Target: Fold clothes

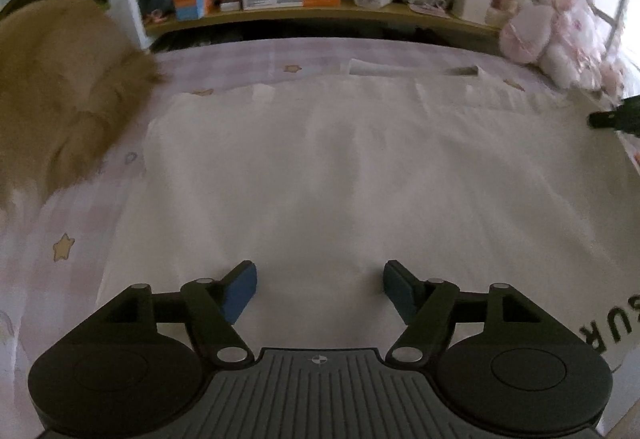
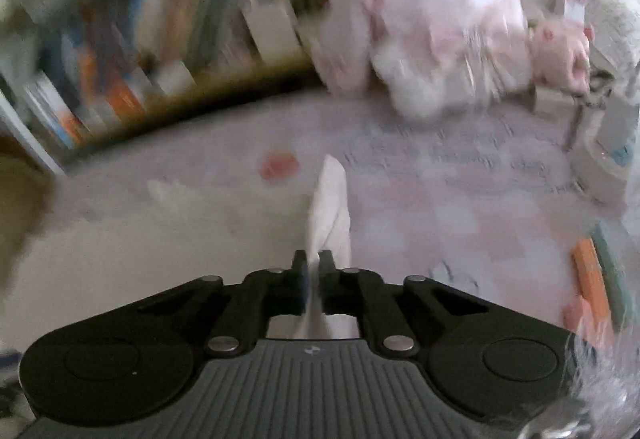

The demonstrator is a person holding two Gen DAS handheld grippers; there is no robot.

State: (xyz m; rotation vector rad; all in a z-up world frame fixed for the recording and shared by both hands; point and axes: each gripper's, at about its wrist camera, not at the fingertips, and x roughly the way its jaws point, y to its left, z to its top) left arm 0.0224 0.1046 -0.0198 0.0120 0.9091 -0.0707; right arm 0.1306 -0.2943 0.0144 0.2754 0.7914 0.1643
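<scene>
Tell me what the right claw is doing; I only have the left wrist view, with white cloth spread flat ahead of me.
Observer: The right claw is shut on a fold of the white garment, which sticks up between its pads.
Operator: Say what lies beyond it.
Observer: The pink bedsheet, then a pink and white plush toy at the far edge. That view is badly motion-blurred.
Operator: Report anything on its right side.
Observer: An orange book lies near the right edge of the frame; I cannot read it.
</scene>
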